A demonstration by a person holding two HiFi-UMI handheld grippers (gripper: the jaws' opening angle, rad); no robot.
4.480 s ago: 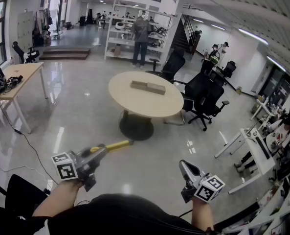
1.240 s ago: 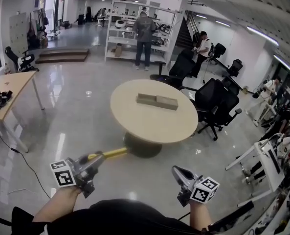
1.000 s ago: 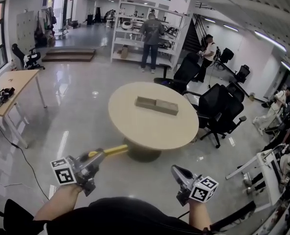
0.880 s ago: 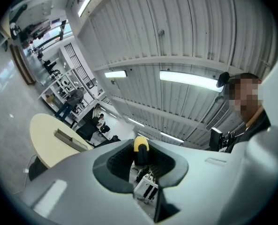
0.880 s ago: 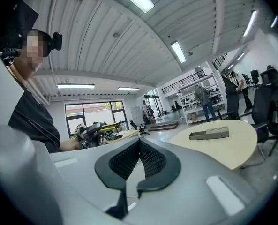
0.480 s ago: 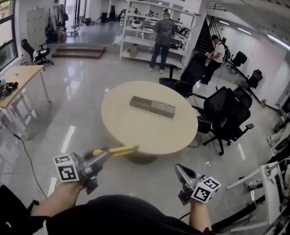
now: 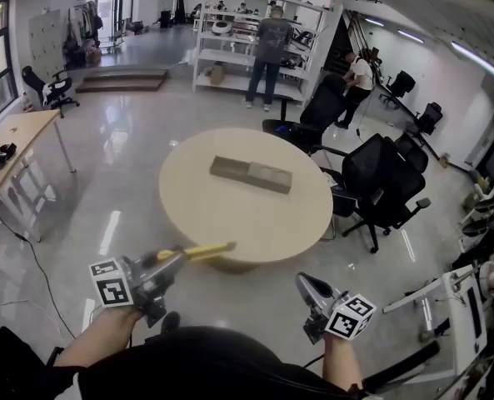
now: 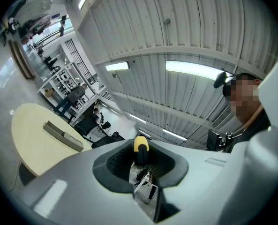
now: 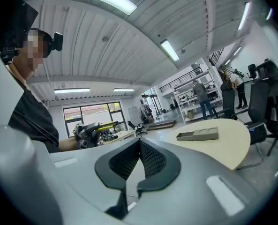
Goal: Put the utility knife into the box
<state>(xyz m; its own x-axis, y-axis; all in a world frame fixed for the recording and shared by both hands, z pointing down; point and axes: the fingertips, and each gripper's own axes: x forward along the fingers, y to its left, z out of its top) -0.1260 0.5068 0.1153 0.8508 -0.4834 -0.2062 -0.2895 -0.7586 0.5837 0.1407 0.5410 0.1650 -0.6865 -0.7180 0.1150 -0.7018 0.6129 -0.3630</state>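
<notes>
left gripper (image 7: 170, 263): jaws clamped on the utility knife (image 7: 203, 251), its yellow body projecting forward between them. right gripper (image 7: 307, 285): jaws closed together, nothing held. box (image 7: 250, 173) lies on the round surface (image 7: 230, 219), well ahead of both grippers.

Slim yellow utility knife (image 7: 198, 251), roughly level, clamped in left gripper (image 7: 173, 261), tip toward beige round table (image 7: 247, 219). Long, shallow grey box (image 7: 251, 174) (round recesses in one half) flat near that table's middle.
</notes>
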